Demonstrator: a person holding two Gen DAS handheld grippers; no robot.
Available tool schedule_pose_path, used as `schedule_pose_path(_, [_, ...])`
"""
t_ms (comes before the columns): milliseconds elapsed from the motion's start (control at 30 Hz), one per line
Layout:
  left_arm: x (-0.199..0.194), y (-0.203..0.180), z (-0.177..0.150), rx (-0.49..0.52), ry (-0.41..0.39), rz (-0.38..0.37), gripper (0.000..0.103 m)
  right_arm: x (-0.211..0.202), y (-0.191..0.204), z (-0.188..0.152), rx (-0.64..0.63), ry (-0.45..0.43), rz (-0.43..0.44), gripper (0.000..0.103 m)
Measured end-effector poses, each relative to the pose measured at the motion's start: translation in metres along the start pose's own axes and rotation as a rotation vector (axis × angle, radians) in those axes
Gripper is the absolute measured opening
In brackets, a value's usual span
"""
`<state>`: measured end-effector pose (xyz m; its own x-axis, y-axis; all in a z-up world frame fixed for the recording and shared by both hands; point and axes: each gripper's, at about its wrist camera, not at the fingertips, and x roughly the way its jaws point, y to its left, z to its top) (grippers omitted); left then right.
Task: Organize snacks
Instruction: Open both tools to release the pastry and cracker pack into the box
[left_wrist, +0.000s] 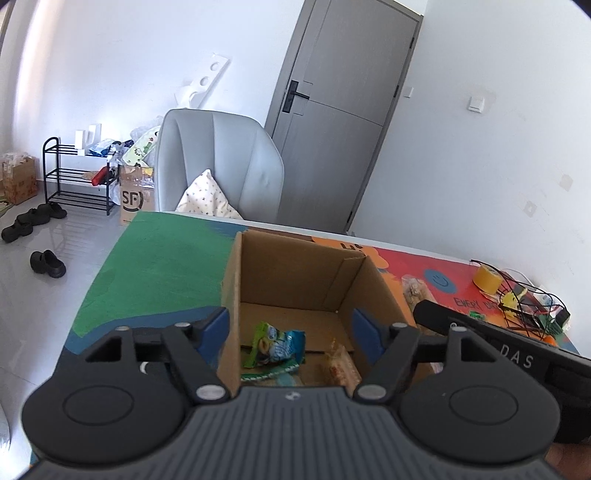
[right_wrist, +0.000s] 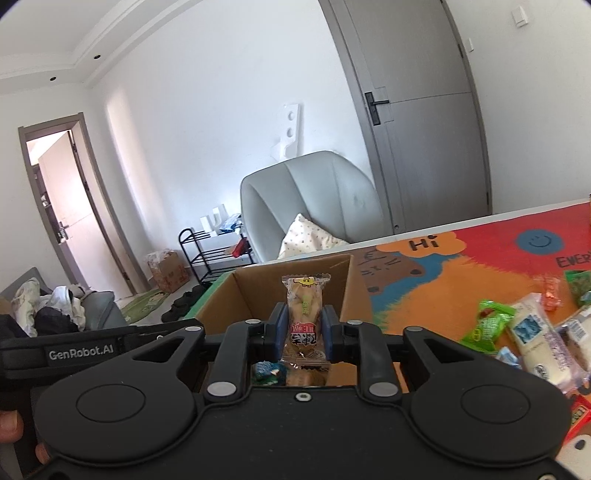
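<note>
**Packet poised over the box, left jaws empty**

Right gripper (right_wrist: 303, 332) first, closest in: its blue pads pinch a clear-wrapped pastry packet (right_wrist: 304, 317), held upright with the crimped top sticking up beyond the fingers. It hangs right over the near part of the cardboard box (right_wrist: 354, 291), so my read is we're at the drop-off step of the sorting, with this one about to join the rest.

Over on the other side, the left gripper (left_wrist: 291, 332) has its jaws spread wide with nothing between the pads; one finger sits outside the box's left wall, the other over the inside. Below it, on the box floor, lie a green-and-blue snack packet (left_wrist: 275, 345) and a brownish clear-wrapped one (left_wrist: 338, 363).

Next move, I'd say: let go cleanly so the packet falls inside, then swing right for another. Both grippers crowd the near rim, so the right one wants to lift out without clipping the cardboard or its neighbour.

Further right, loose snacks (right_wrist: 524, 332) wait in a heap on the colourful table mat (right_wrist: 443, 280), well apart from the box, with open mat between. Beyond the box the mat runs bare to the table's far edge, and a grey armchair (right_wrist: 317, 199) stands behind it.
</note>
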<state>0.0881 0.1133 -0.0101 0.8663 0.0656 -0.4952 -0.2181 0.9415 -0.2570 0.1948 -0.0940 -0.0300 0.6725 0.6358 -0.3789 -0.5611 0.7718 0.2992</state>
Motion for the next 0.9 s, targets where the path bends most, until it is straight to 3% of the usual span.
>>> schedule_pose_path(67, [0.0, -0.001, 0.0, 0.004, -0.001, 0.008, 0.075, 0.0, -0.001, 0.0, 0.013, -0.011, -0.012, 0.048])
schedule_pose_path(100, [0.0, -0.002, 0.0, 0.005, 0.0, 0.01, 0.076, -0.002, -0.003, 0.0, 0.018, -0.027, -0.02, 0.051])
schedule_pose_path(433, [-0.002, -0.013, -0.005, 0.027, 0.009, 0.006, 0.095, -0.026, -0.026, -0.011, 0.085, -0.009, -0.055, 0.057])
schedule_pose_path(900, [-0.003, -0.05, -0.019, 0.082, 0.069, -0.04, 0.097, -0.06, -0.05, -0.023, 0.121, 0.0, -0.086, 0.072])
